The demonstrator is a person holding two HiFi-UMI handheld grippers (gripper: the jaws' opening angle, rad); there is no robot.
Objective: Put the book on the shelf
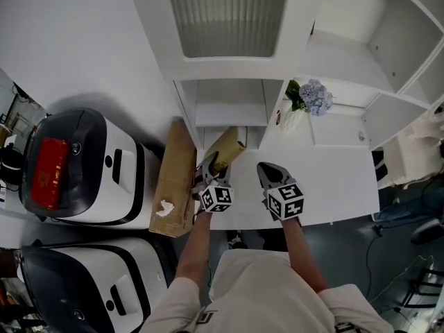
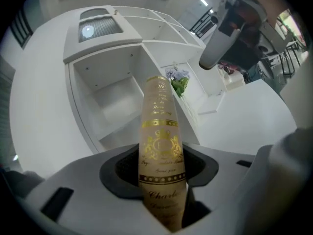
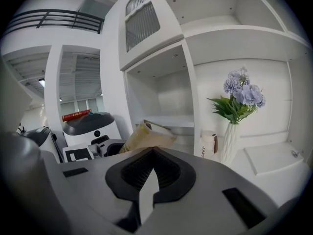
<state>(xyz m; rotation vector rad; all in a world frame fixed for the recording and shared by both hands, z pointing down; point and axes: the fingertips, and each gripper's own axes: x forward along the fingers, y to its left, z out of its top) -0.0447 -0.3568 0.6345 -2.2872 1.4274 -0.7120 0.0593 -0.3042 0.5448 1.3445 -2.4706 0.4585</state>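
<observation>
Before the white shelf unit [image 1: 229, 68], the left gripper [image 1: 210, 165] is clamped on a tan, gold-printed book [image 2: 159, 146] — its far end tilted up toward the open lower compartment, over the white tabletop [image 1: 333, 179]. Right of it, the right gripper [image 1: 268, 172] hangs empty, jaws together — near a vase of blue flowers [image 1: 310, 99].
</observation>
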